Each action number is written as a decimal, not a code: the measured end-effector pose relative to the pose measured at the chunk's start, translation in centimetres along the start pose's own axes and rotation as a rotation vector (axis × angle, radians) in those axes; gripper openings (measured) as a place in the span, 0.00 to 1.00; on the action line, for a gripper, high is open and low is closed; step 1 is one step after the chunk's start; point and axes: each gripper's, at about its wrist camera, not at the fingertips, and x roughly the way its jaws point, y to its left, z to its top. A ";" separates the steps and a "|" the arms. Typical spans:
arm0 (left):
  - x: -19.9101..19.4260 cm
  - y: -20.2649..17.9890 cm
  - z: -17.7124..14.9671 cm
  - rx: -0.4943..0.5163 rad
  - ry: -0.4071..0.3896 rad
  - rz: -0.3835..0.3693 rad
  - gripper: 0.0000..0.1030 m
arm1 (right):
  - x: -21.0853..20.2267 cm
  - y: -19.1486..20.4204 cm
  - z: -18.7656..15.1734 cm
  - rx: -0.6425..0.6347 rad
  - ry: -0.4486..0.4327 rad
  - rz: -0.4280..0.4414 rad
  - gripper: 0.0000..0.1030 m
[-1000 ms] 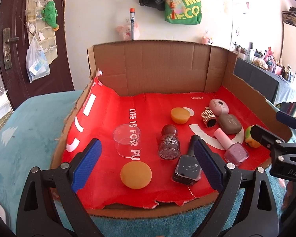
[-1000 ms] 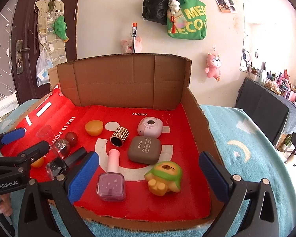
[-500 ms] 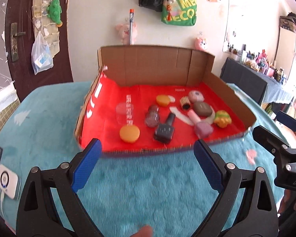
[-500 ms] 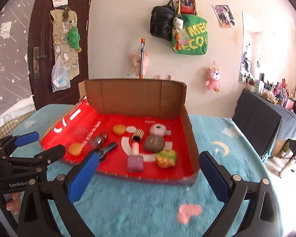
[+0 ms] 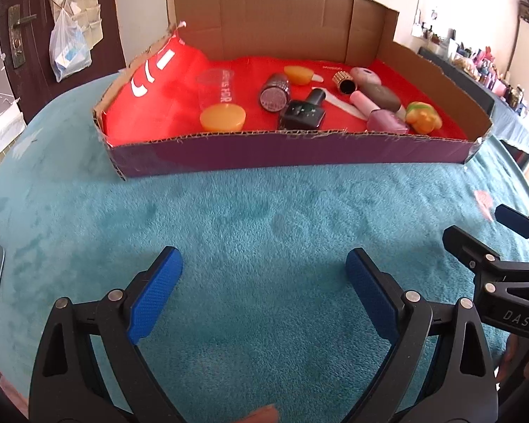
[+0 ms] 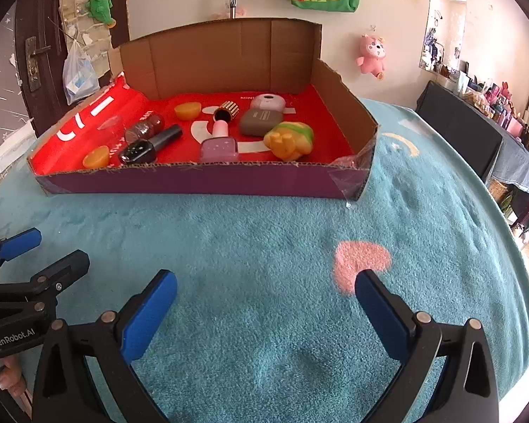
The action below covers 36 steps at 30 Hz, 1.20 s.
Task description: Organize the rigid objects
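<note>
Nail-polish bottles (image 5: 302, 114), caps and trinkets all lie inside the cardboard tray (image 5: 285, 153) at twelve o'clock, now well apart from my left gripper (image 5: 261, 278) and right gripper (image 6: 264, 299), both pulled back, spread empty over the teal blanket (image 6: 264, 246), so tidying looks finished.

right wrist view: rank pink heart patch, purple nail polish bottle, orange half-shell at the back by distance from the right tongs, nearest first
1. Pink heart patch: on the teal blanket, just ahead of the right tongs, toward their right finger.
2. Purple nail polish bottle: inside the cardboard tray, near its front wall.
3. Orange half-shell: deep in the tray, left of centre.
</note>
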 end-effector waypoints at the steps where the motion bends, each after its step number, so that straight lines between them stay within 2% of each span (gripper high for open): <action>1: 0.0 0.0 0.1 -0.001 -0.003 0.000 0.92 | 0.2 -0.2 -0.1 0.005 0.009 -0.005 1.00; 4: 0.4 0.0 0.2 0.002 0.010 0.018 0.94 | 1.0 -0.9 0.0 0.042 0.049 0.011 1.00; 9: 0.7 0.0 0.4 -0.002 0.023 0.042 1.00 | 1.1 -0.9 0.1 0.032 0.059 -0.006 1.00; 36: 0.9 0.3 0.6 -0.015 0.025 0.030 1.00 | 1.2 -0.9 0.3 0.041 0.057 0.003 1.00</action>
